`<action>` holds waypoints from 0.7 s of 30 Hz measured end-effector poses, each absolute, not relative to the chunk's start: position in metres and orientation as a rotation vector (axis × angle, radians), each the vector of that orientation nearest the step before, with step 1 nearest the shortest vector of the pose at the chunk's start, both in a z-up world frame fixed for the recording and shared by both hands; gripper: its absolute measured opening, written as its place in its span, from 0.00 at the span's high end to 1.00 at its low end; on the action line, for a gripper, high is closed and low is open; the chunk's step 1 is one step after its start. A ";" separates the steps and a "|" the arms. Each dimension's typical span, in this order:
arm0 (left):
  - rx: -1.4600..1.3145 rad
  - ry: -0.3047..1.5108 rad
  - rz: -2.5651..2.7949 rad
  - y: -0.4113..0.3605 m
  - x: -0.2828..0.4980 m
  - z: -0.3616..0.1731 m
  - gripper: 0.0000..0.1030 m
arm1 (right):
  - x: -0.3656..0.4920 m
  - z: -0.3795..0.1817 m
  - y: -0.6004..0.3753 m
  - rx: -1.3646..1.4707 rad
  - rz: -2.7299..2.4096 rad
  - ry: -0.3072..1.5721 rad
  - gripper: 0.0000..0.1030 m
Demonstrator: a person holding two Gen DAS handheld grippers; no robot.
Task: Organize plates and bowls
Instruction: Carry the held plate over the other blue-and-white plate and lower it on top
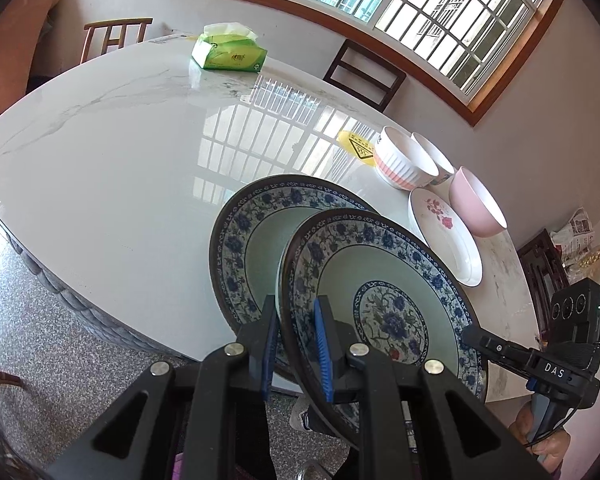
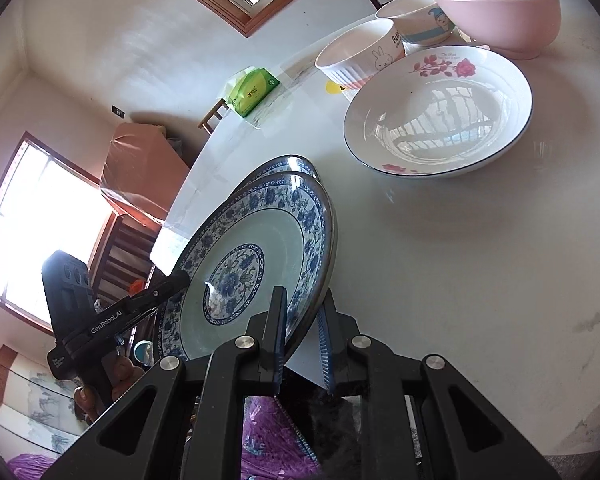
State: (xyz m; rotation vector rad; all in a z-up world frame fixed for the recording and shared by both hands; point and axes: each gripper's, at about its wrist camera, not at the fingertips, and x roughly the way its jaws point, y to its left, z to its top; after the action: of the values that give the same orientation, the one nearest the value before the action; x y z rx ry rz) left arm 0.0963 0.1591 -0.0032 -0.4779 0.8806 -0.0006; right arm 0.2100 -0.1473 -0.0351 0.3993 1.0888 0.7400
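While both grippers share one blue-patterned plate (image 1: pixel 384 296), the sorting looks barely begun, as I judge it. Furthest left of the fingers sits a tissue pack (image 1: pixel 228 50), well apart. The left gripper (image 1: pixel 296 356) has its fingers closed on the near rim of the lifted plate, which is tilted over a second, matching plate (image 1: pixel 236 240) lying on the table (image 1: pixel 120 152) just behind the fingertips. The right gripper (image 2: pixel 303 340) pinches the opposite edge of the same plate, jaws nearly shut on the thin rim. Right of the fingers, a rose plate (image 2: pixel 440 112) lies apart and unstacked. Beyond it stand a rabbit bowl (image 2: pixel 360 58), a cartoon bowl (image 2: pixel 416 20) and a pink bowl (image 2: pixel 500 12), side by side, not nested. Left to do, I'd say: set the blue plates together, add the rose plate, nest the bowls
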 end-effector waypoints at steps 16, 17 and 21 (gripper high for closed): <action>-0.502 0.870 0.053 0.188 0.114 -0.021 0.82 | 0.212 -0.033 -0.120 0.293 0.722 1.091 0.85; -0.501 0.869 0.056 0.189 0.115 -0.021 0.82 | 0.212 -0.032 -0.118 0.285 0.721 1.090 0.85; -0.495 0.861 0.061 0.193 0.118 -0.023 0.82 | 0.209 -0.031 -0.117 0.271 0.718 1.093 0.85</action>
State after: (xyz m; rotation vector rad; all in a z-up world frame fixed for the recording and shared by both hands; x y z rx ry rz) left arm 0.1183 0.1927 -0.0228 -0.4954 0.8609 0.0614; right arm 0.2095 -0.1166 -0.0312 0.2713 1.0931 0.7180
